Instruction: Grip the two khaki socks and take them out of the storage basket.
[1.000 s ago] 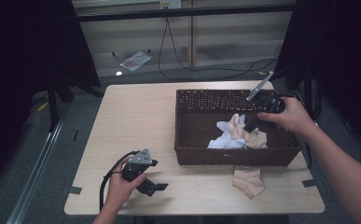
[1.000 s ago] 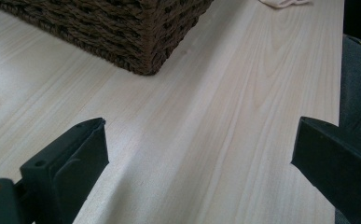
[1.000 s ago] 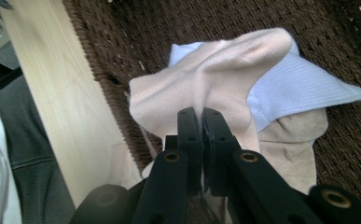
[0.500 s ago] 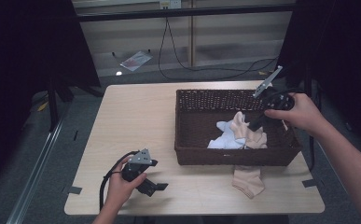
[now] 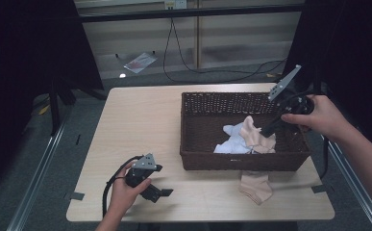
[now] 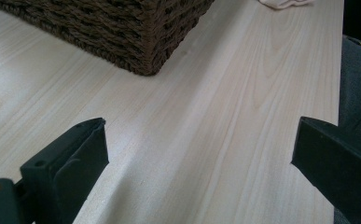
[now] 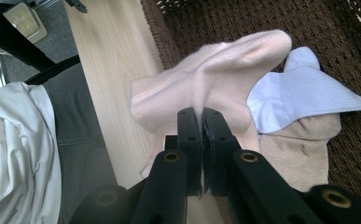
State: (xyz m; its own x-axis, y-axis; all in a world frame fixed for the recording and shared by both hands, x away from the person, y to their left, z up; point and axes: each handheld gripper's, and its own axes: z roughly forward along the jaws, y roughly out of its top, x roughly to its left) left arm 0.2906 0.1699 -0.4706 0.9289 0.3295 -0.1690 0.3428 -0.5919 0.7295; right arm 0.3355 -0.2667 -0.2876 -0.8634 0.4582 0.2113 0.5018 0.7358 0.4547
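No readable writing; the right gripper [image 7: 201,114], jaws clamping a pale pink sock [image 7: 215,79], is lifting it higher above the brown wicker basket [image 5: 231,161]; the left gripper [image 5: 162,193], jaws wide apart, is resting on the bench [image 5: 140,120].

Open desk [image 5: 140,125] spreads from 9 to 12 o'clock of the left gripper [image 5: 151,190], whose jaws stand wide apart over bare wood. At its 2 o'clock the wicker basket [image 5: 243,161] forms a wall blocking low passage; a corner of it rises just ahead in the left gripper view. Inside the basket, the pale pink sock [image 7: 206,88] pinched by the right gripper [image 7: 201,116], a white sock [image 7: 304,95] and a tan sock [image 7: 299,149] crowd the near wall; the far half lies free. A beige sock [image 5: 255,186] occupies the desk strip at the basket's 6 o'clock.
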